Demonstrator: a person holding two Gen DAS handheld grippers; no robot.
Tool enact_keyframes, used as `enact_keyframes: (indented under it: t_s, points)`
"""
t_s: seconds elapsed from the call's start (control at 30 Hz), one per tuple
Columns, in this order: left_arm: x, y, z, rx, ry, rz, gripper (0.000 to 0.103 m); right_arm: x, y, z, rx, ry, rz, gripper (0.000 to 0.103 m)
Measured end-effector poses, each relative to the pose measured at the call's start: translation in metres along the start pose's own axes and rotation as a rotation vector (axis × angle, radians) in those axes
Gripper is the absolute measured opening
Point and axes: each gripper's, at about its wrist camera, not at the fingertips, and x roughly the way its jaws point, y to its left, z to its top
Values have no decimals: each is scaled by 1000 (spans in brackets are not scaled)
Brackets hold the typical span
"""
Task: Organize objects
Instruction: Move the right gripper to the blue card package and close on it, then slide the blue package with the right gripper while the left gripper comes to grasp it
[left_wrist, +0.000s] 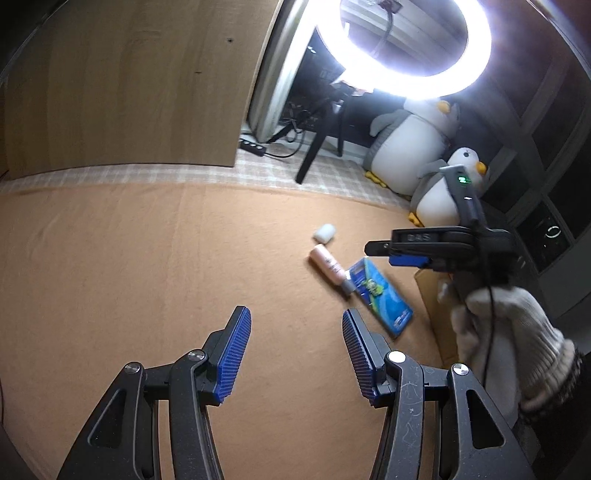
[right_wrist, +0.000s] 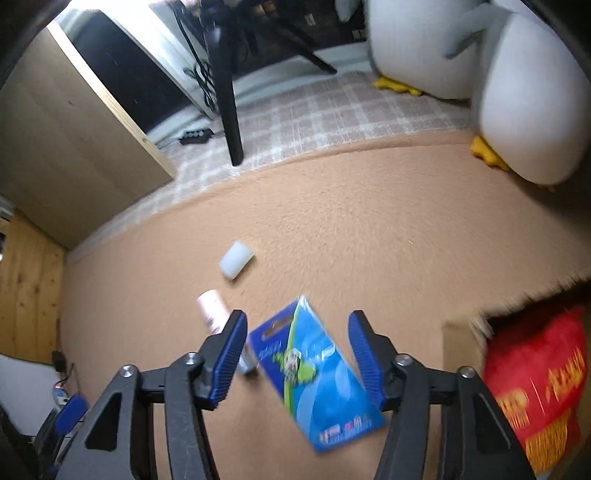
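Although a cardboard box (right_wrist: 463, 354) at the right edge already holds a red packet (right_wrist: 539, 384), three items lie loose on the tan blanket (right_wrist: 369, 229), so the sorting is judged only partly done. Nearest the box is the blue card package (right_wrist: 314, 373), lying flat; just beside its far end, possibly touching, is the pink bottle (right_wrist: 212, 310) on its side; a short way beyond that is the white cap (right_wrist: 236, 259), apart from both. The right claw (right_wrist: 297, 360) hovers directly over the blue package with its jaws spread wide either side of it and grips nothing; the picture is blurred, so contact cannot be confirmed. The left claw (left_wrist: 296, 356) is also wide and empty, held over bare blanket well short of the items. Outstanding, on this evidence: all three loose items, the blue package being the likely next one.
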Motion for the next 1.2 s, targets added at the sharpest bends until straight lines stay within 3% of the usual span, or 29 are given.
enact_keyframes:
  t_s: [0.23,0.5,0.87,1.2]
  points:
    - [-10,26,-9,-40,-5,11,56,26,12,13,-62,35,-144,41]
    - [-18,38,-15,-51,-5,-4,56,18,12,-16,-88,54,-188,40]
    - [-26,46,-41,-34,28,-28,56,-8,5,-87,5,87,-89,41]
    - [-36,68,-69,-44,64,-14,56,-14,29,-152,99,160,128,41]
